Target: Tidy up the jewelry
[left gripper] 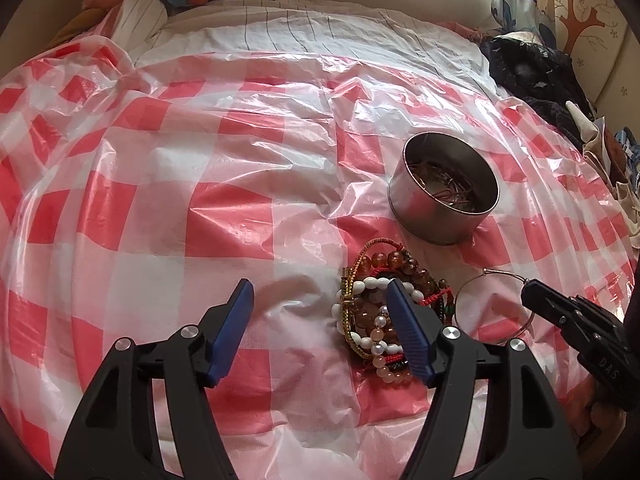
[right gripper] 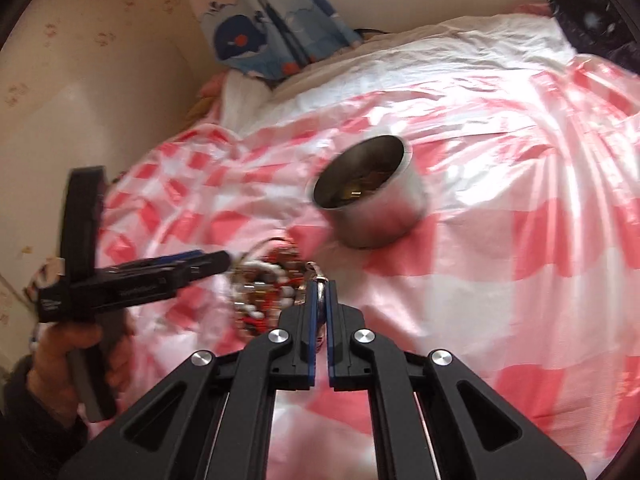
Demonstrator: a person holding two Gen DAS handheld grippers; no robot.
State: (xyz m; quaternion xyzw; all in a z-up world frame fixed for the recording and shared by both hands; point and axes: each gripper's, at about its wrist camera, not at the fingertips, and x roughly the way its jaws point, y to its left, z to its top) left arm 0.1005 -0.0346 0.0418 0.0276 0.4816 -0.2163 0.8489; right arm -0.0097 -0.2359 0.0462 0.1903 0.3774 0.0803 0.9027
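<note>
A round steel tin (left gripper: 444, 188) holding thin metal hoops stands on a red-checked plastic sheet (left gripper: 160, 208) spread over a bed. Just beside it lies a heap of bead bracelets (left gripper: 372, 312). The left gripper (left gripper: 320, 320) gapes wide by the heap; the right gripper (right gripper: 320, 286) pinches a wire bangle (left gripper: 494, 304) edge-on.

A heap of bracelets (left gripper: 380, 312) is lying on the plastic sheet (left gripper: 200, 160), itself lying over the bed (left gripper: 320, 28). Behind and right of the heap, a tin (left gripper: 444, 188) is sitting apart, holding more pieces. Just right of the heap a wire hoop (left gripper: 486, 300) is lying — the right gripper (right gripper: 320, 286) is closing on it.
</note>
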